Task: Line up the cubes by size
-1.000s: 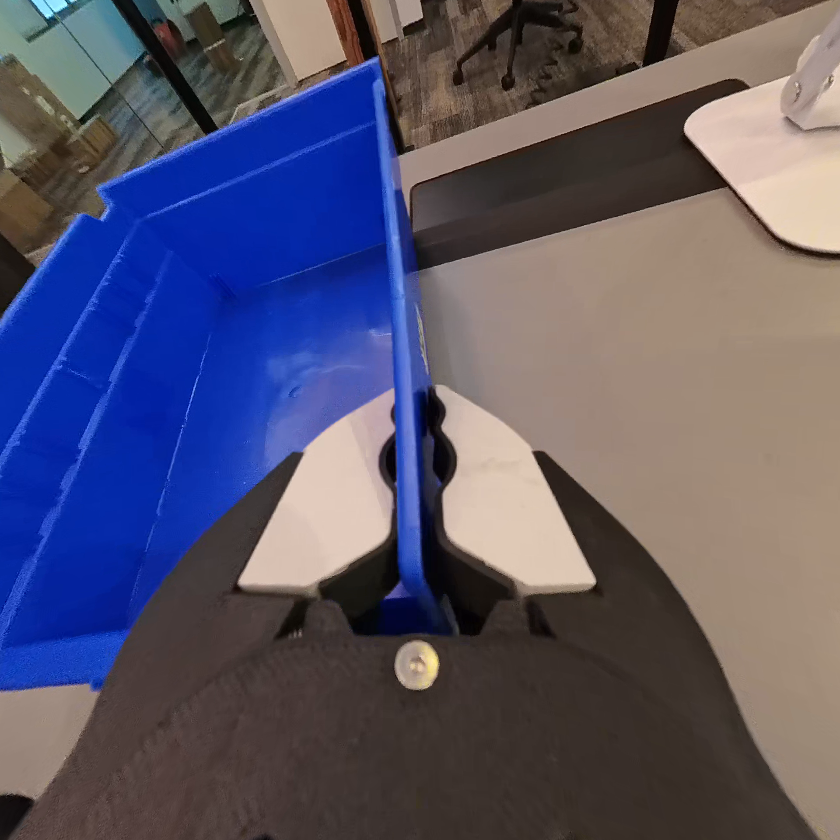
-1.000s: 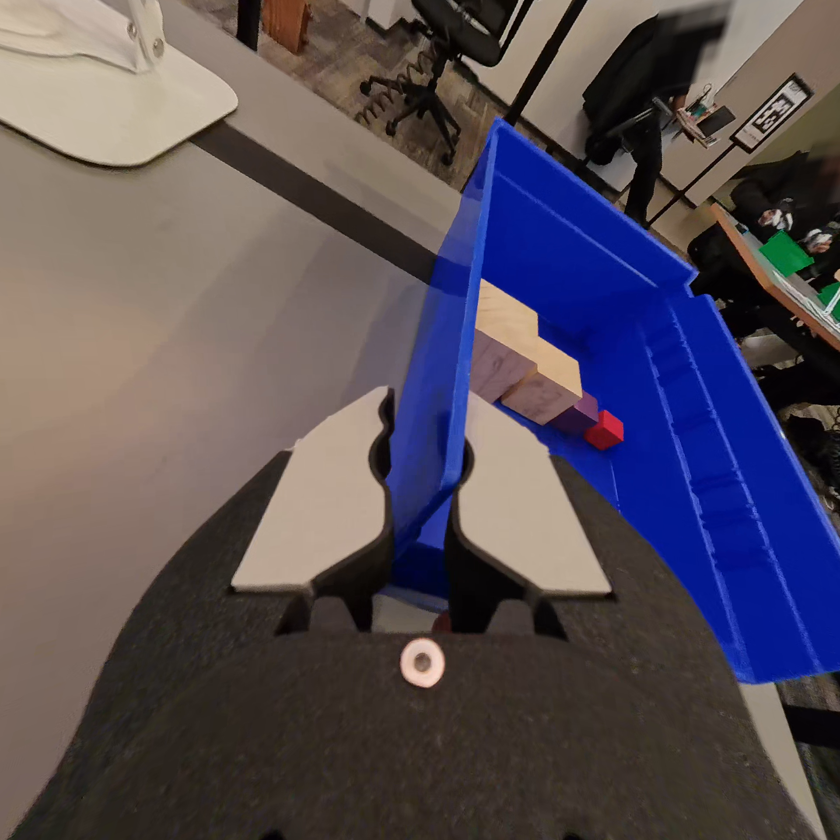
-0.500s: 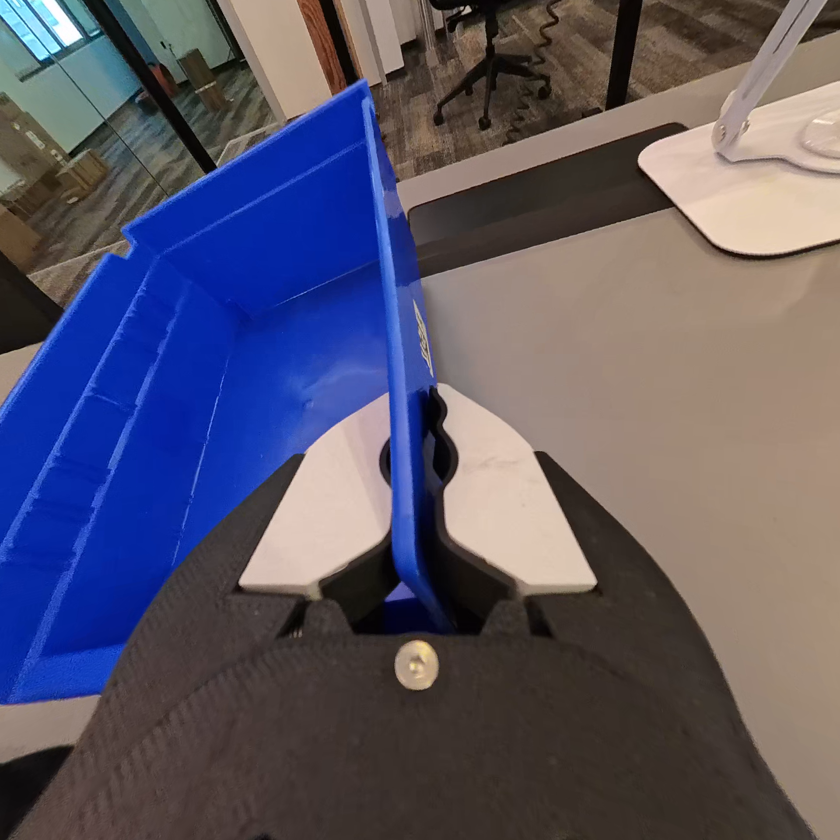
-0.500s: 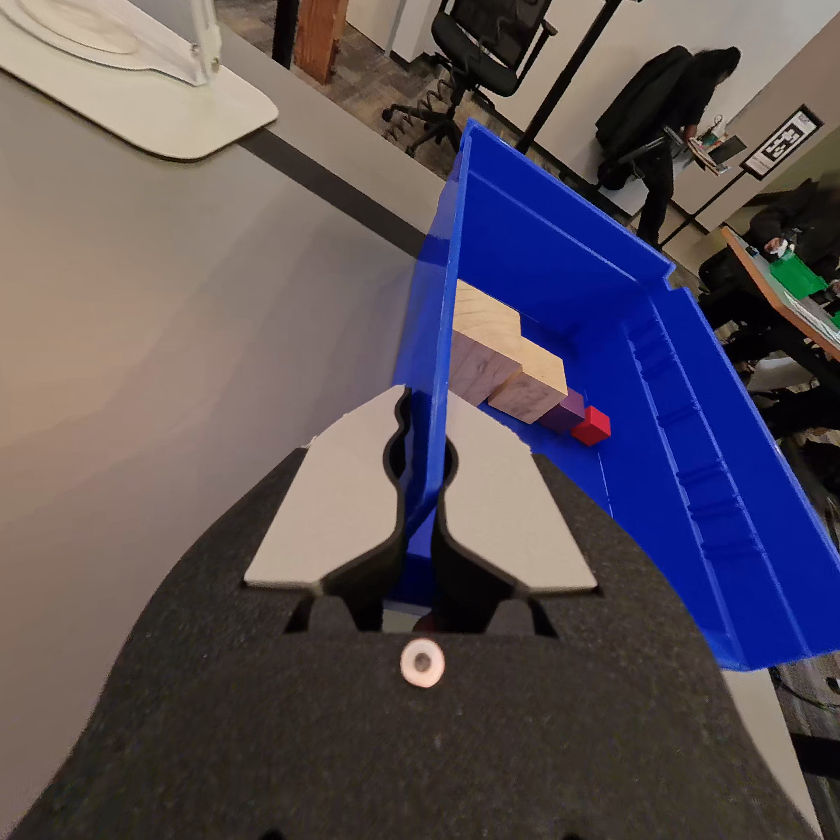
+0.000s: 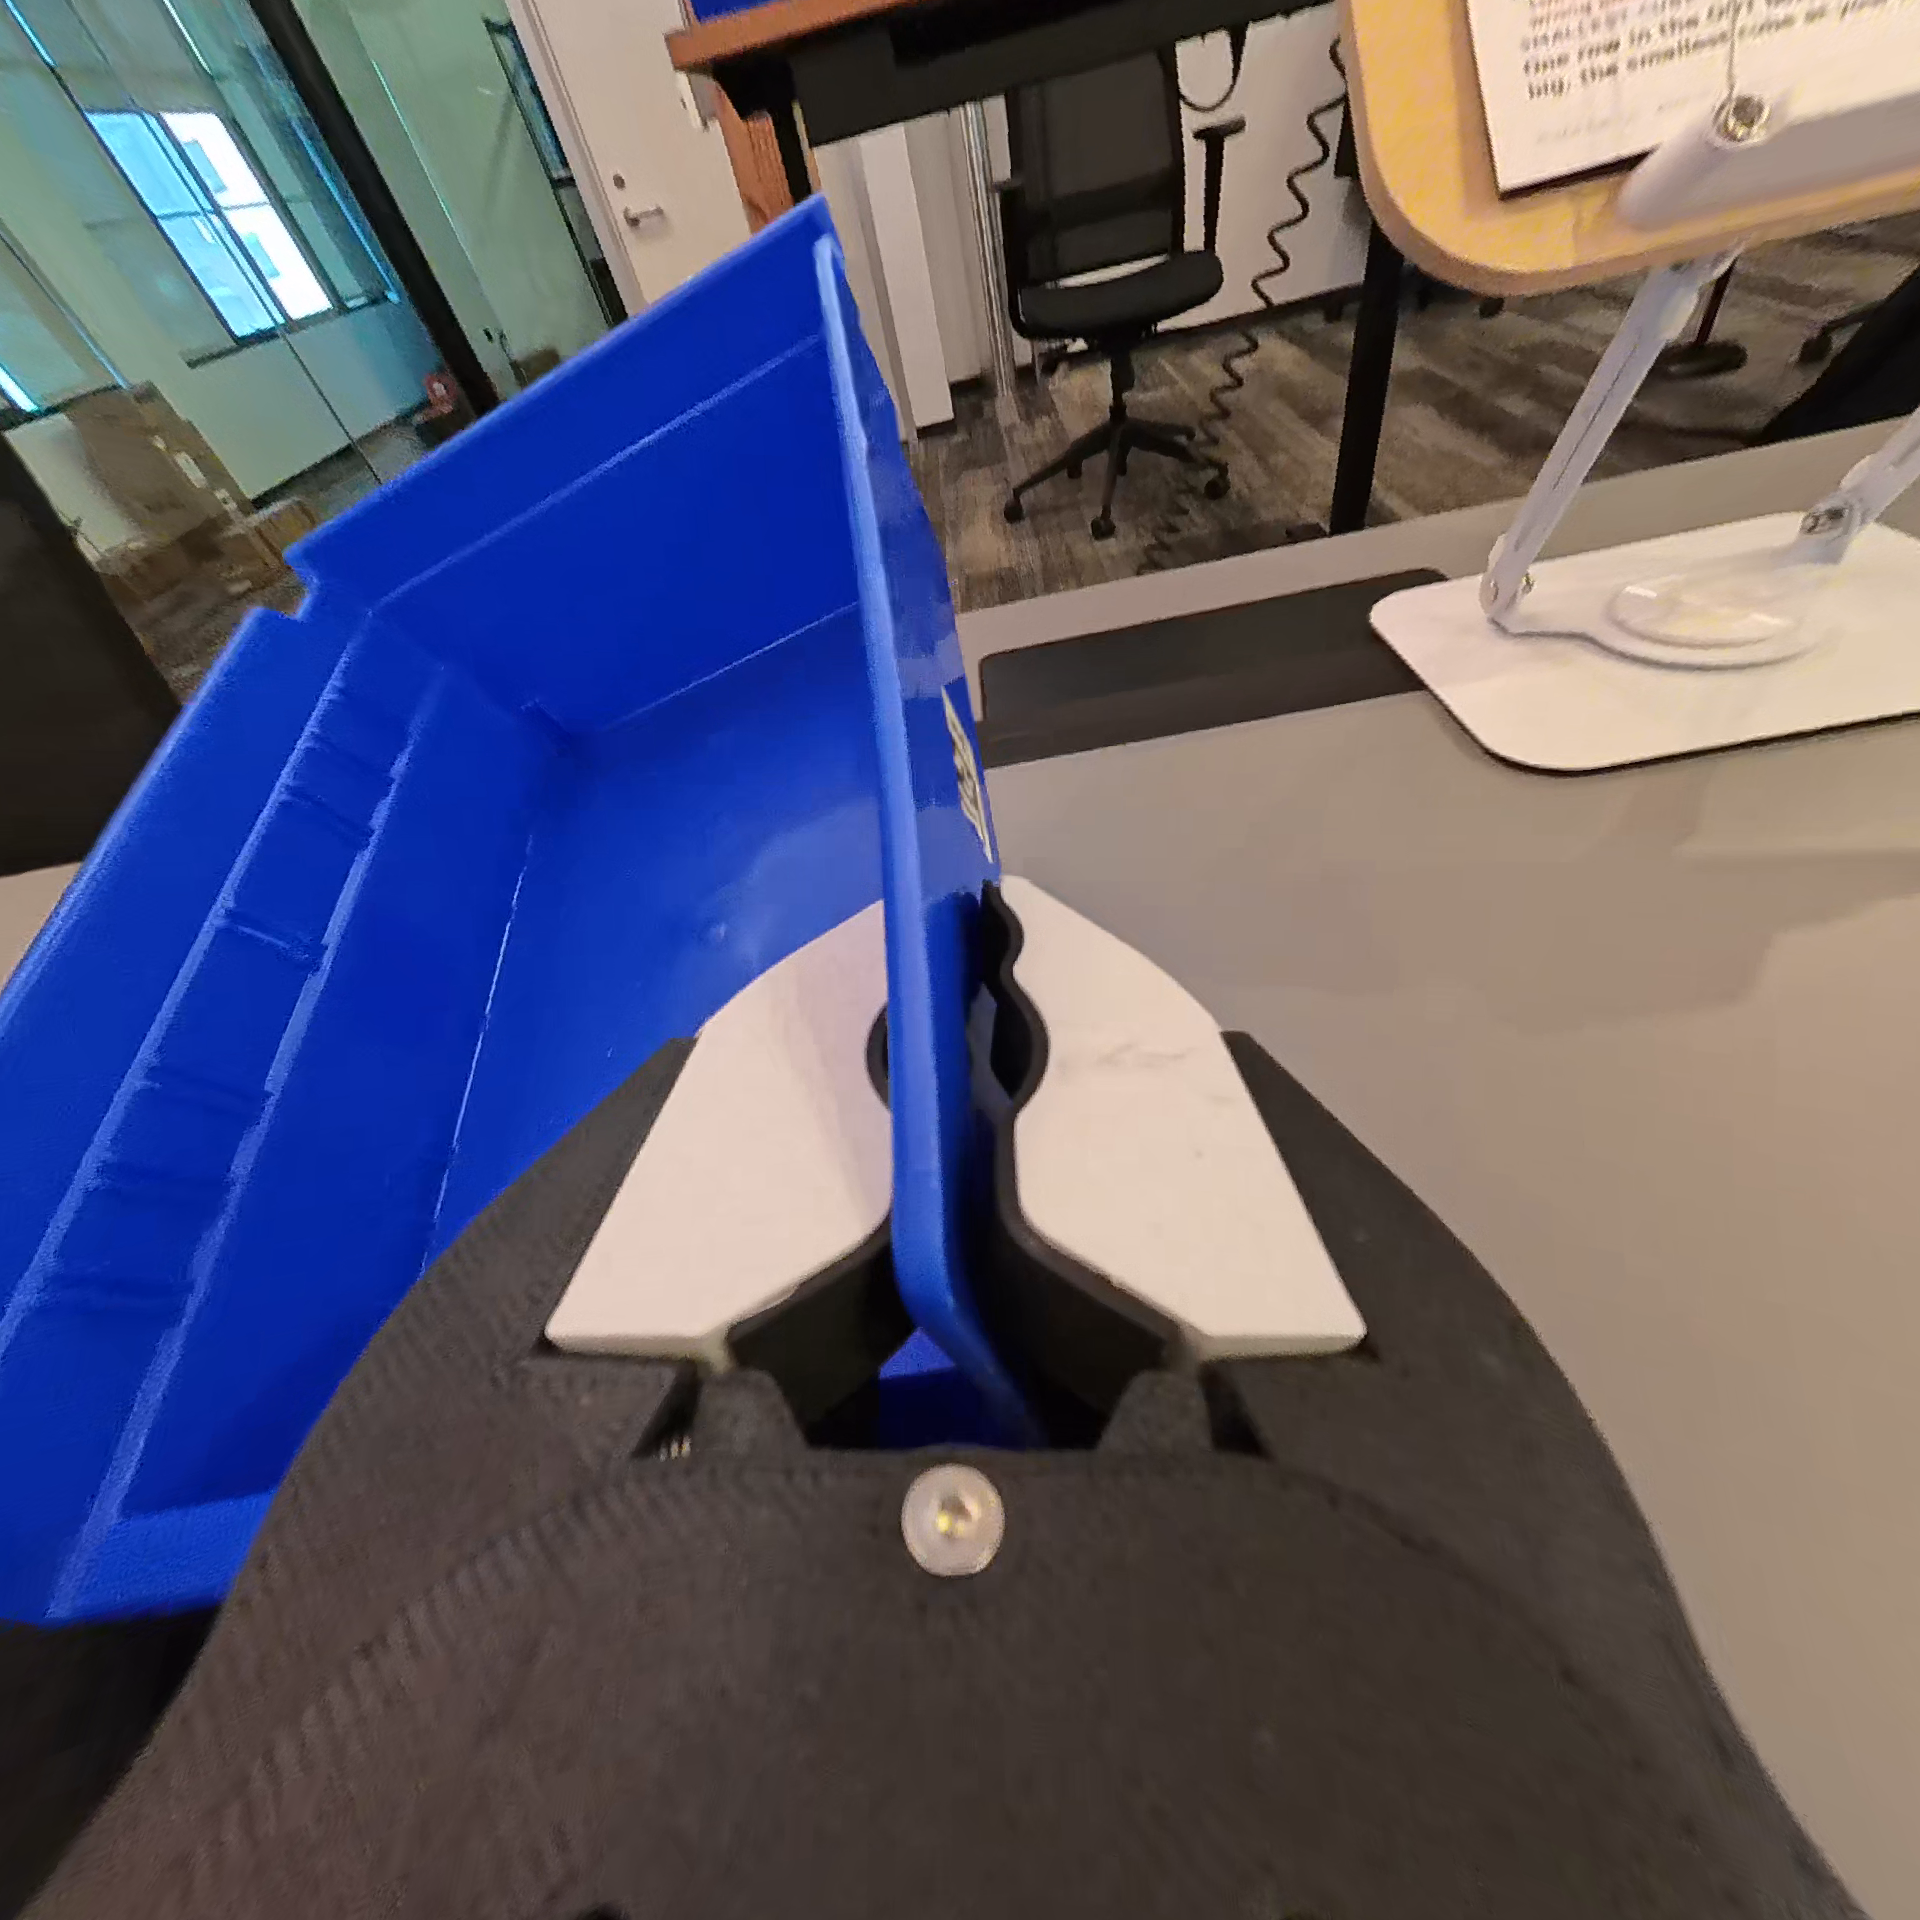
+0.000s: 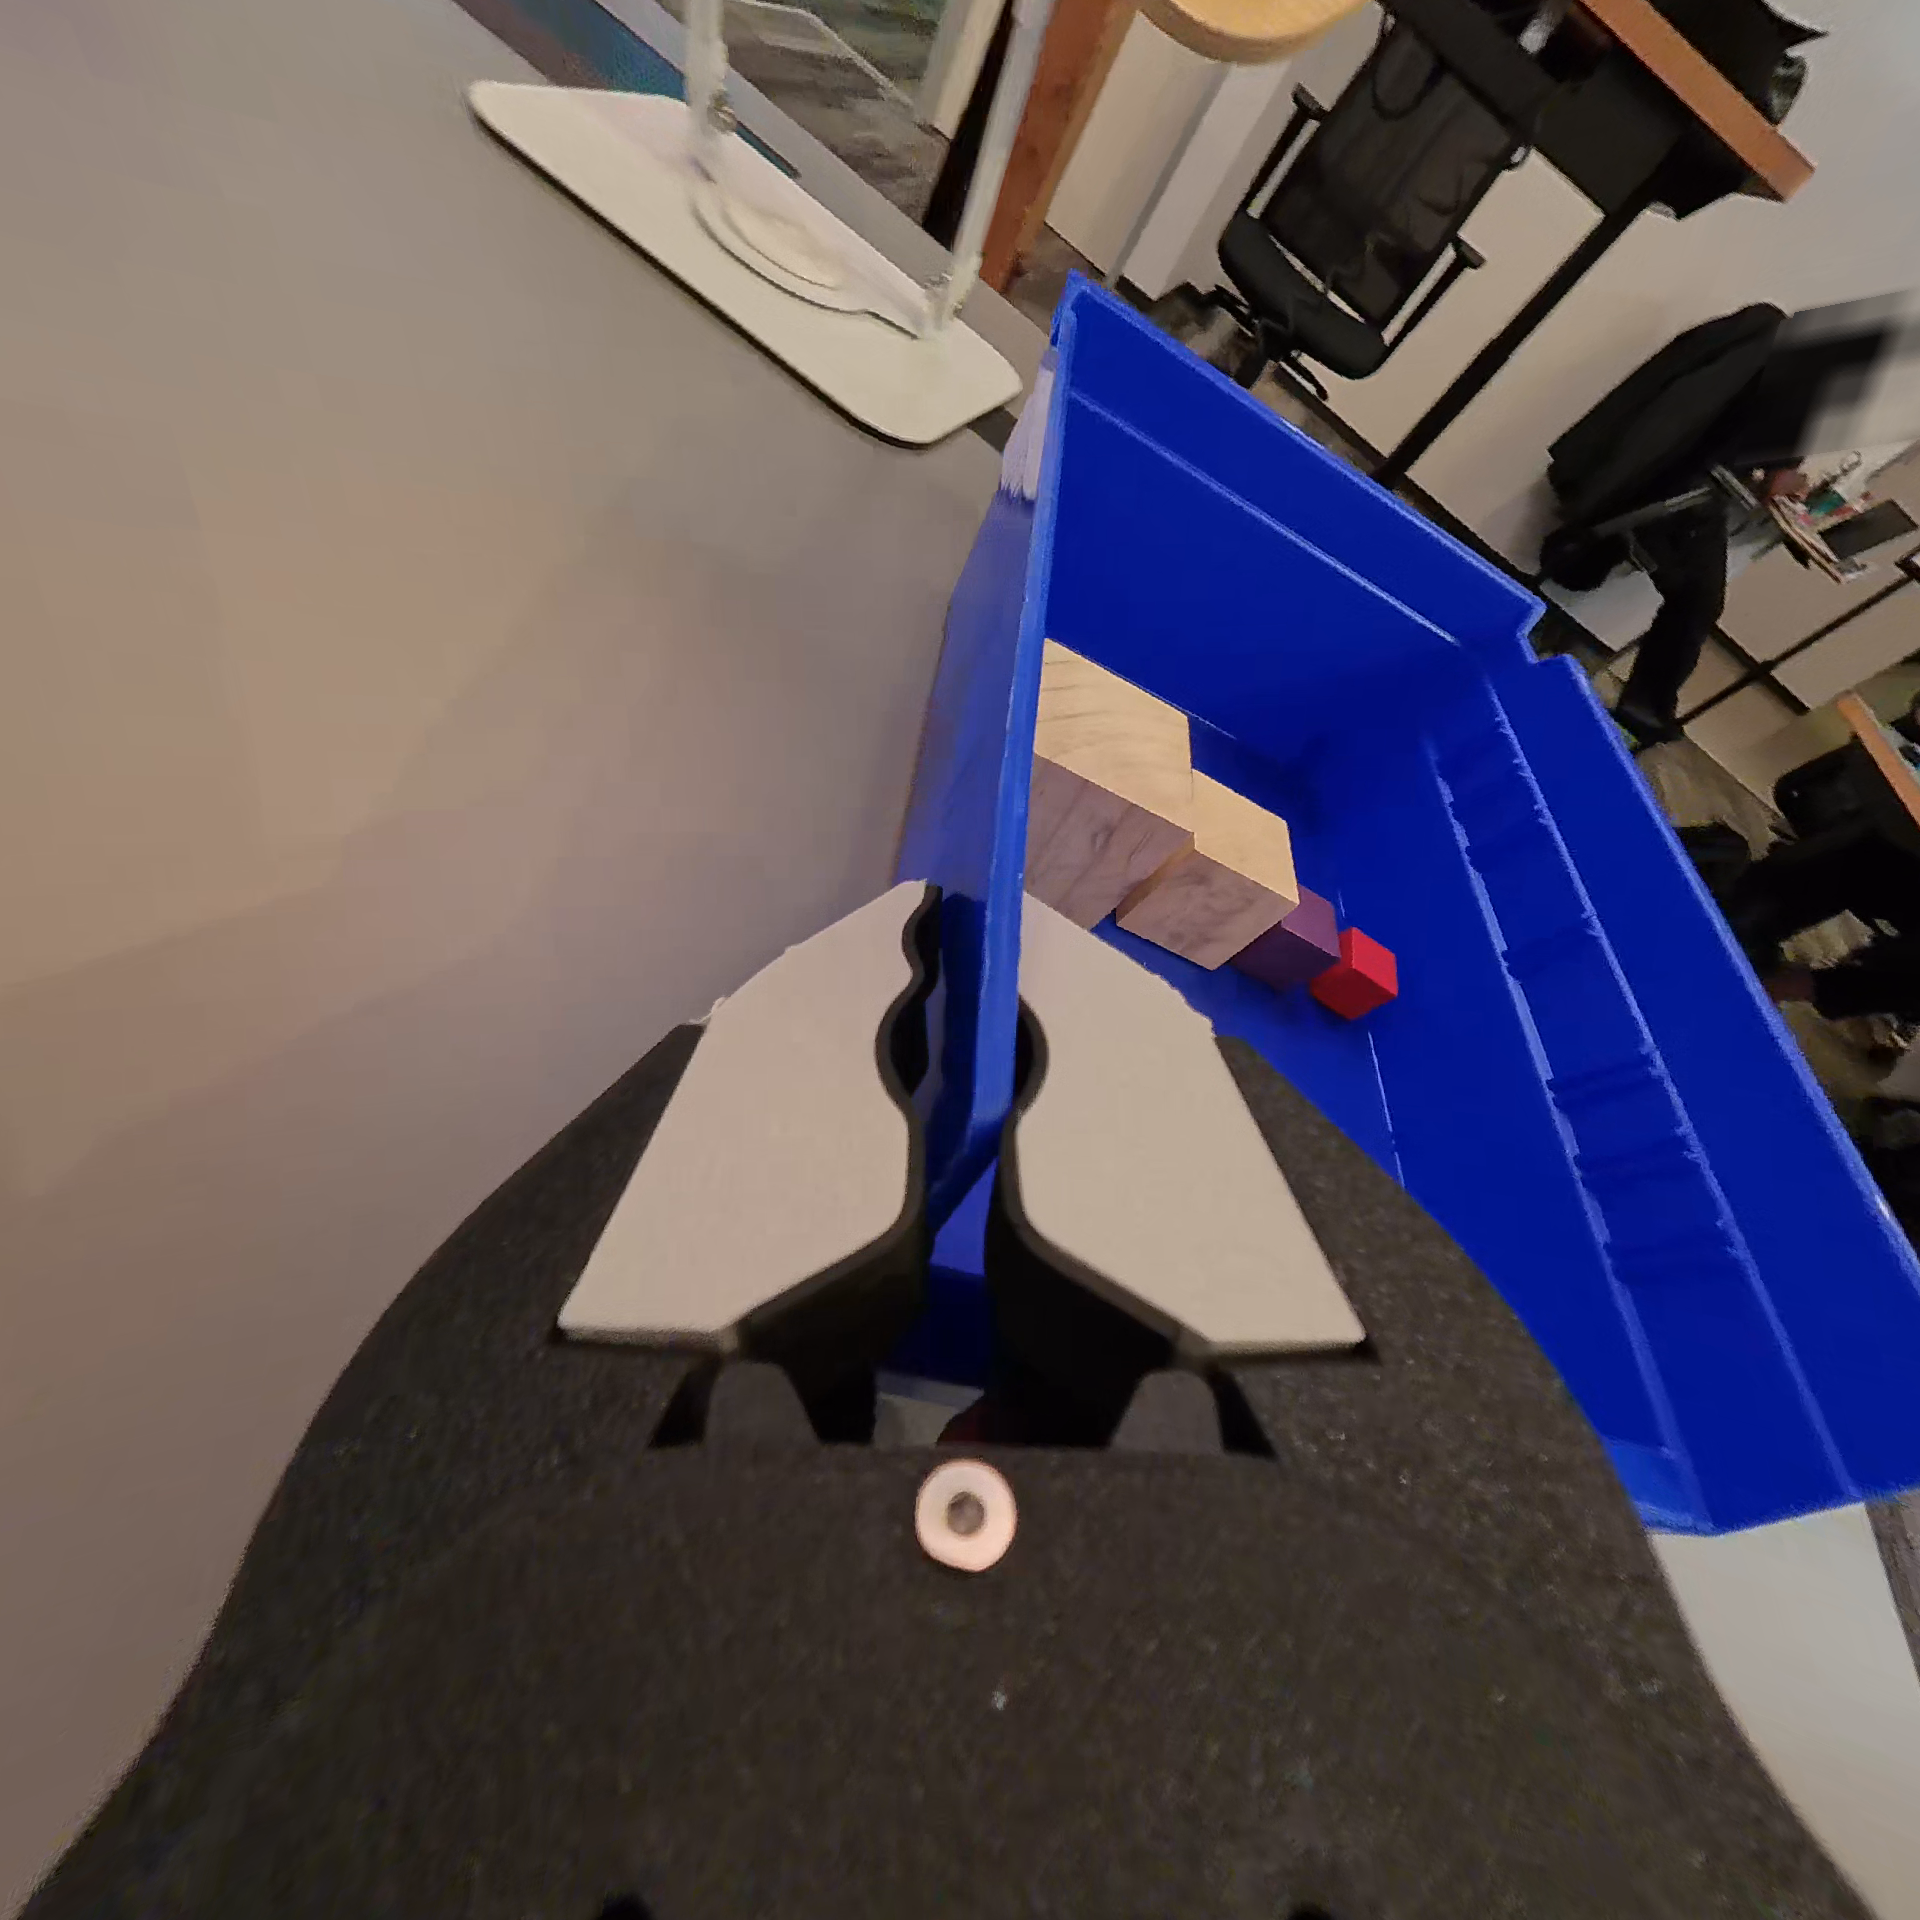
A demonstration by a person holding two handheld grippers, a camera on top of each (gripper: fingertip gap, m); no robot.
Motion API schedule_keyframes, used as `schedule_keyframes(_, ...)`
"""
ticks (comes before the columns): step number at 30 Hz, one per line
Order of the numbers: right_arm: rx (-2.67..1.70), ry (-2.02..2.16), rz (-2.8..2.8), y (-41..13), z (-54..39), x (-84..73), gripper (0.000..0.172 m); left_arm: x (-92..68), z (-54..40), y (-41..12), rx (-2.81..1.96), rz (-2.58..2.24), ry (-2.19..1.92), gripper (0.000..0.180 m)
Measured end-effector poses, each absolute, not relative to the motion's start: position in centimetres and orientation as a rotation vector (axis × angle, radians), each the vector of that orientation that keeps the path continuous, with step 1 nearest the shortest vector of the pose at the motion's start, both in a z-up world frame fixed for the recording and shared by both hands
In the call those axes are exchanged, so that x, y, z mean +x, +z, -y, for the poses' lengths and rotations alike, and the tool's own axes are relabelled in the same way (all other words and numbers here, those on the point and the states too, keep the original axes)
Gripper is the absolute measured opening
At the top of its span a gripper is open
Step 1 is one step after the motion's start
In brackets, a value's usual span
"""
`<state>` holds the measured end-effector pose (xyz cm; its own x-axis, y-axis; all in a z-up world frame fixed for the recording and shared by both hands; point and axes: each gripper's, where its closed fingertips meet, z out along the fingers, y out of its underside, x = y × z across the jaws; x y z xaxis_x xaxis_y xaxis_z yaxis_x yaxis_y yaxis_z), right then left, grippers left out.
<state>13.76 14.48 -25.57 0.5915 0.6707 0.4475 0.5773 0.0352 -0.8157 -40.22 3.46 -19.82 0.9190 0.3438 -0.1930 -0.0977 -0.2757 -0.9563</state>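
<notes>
Blue bin [image 5: 623, 831] wall is clamped in the left gripper [image 5: 940, 997]; the right gripper [image 6: 971, 997] pinches a wall too. Inside, cubes [image 6: 1195, 831] line up toward two o'clock of its fingertips, largest to smallest.

1. Evenly bright indoors; daylight through windows [image 5: 223, 239] at ten o'clock.
2. Soft sheen and pale reflections across grey table [image 5: 1455, 987].
3. Motion blur on lamp base [image 6: 748, 260]; strong wide-angle bending toward edges.

Glossy blue plastic bin [image 6: 1299, 582], two bare-wood cubes [image 6: 1117, 748] beside painted ones, smooth matt grey tabletop [image 5: 1507, 987]
</notes>
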Motion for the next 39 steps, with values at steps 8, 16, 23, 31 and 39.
schedule_keyframes(8,-1.550,0.206,1.192,-25.6,-9.3,10.4,0.006,-41.4,-2.2,-18.7,-1.729,0.229,0.449,0.008)
schedule_keyframes(16,-1.451,0.319,1.324,-25.6,-5.4,4.8,0.006,-41.7,-2.2,-18.8,-1.719,0.218,0.455,0.008)
schedule_keyframes(23,-1.365,0.407,1.421,-25.6,-3.1,-1.5,0.006,-42.3,-1.4,-18.2,-1.689,0.221,0.477,0.008)
schedule_keyframes(31,-1.292,0.477,1.501,-25.7,-2.2,-8.2,0.006,-43.2,-0.1,-17.0,-1.634,0.238,0.463,0.008)
schedule_keyframes(39,-1.257,0.511,1.532,-25.7,-2.3,-14.7,0.006,-42.8,0.7,-16.2,-1.620,0.228,0.463,0.008)
